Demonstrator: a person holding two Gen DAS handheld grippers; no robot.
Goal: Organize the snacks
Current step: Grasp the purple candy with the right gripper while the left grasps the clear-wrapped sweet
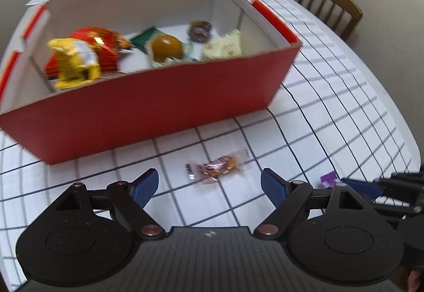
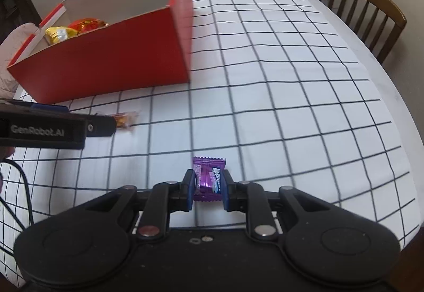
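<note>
From the left wrist we see our left gripper spread wide above a clear-wrapped candy lying on the checked tablecloth just before the red box of snacks; its print is unreadable. From the right wrist, our right gripper pinches a purple candy with blurred lettering, and "GenRobot.AI" reads on the other gripper's side.

Open tablecloth R of red box; chair at far edge.

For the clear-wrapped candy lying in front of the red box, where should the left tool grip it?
Grip the plump middle of the candy, coming from above with the open left tool. It lies flat on the tablecloth; its crimped ends are thin and flimsy.
</note>
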